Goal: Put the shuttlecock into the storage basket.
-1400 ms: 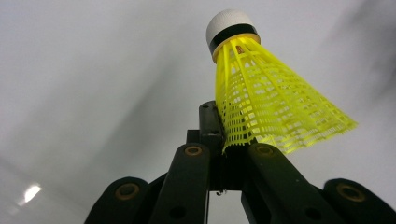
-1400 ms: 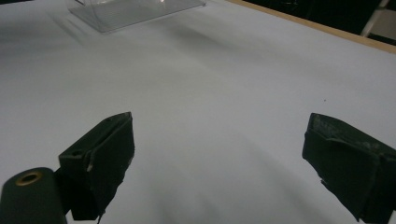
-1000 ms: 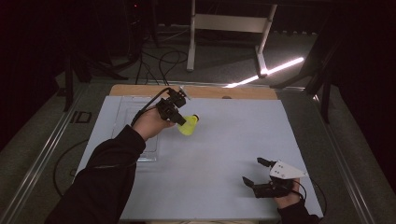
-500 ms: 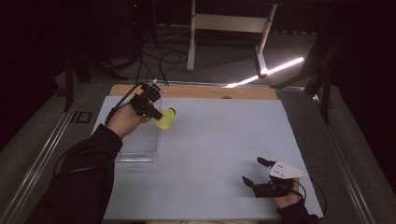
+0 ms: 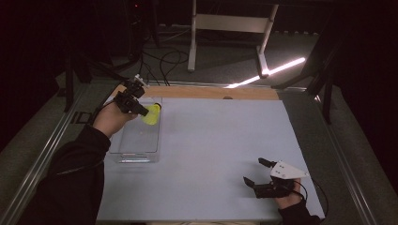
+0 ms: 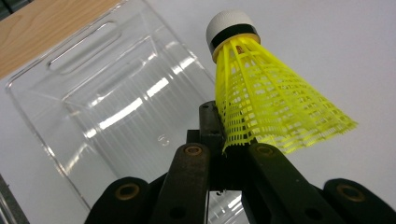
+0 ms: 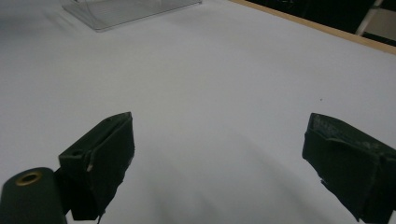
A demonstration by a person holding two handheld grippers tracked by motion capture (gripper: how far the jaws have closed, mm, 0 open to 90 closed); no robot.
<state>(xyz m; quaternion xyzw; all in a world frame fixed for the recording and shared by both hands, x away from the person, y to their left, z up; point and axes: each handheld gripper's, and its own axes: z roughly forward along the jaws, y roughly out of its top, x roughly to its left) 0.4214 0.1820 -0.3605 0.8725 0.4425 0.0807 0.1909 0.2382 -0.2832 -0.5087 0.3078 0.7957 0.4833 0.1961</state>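
right gripper (image 5: 257, 180): idle at 5 o'clock, jaws wide, empty | left gripper (image 5: 141, 111): clamps shuttlecock (image 5: 151, 115) skirt, has carried it from mid-table to 10 o'clock, over the clear bin (image 5: 123, 151) | release next, likely

Clear bin (image 5: 136, 140) blocks left side; mat (image 5: 220, 145) elsewhere open.

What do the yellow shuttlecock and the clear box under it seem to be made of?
The shuttlecock: its yellow skirt looks like moulded plastic mesh, with thin ribs and open holes; its white cap, above a black band, looks matt, perhaps foam or cork. The box: clear, glossy hard plastic, probably, since the table shows through it and its walls carry bright light reflections.
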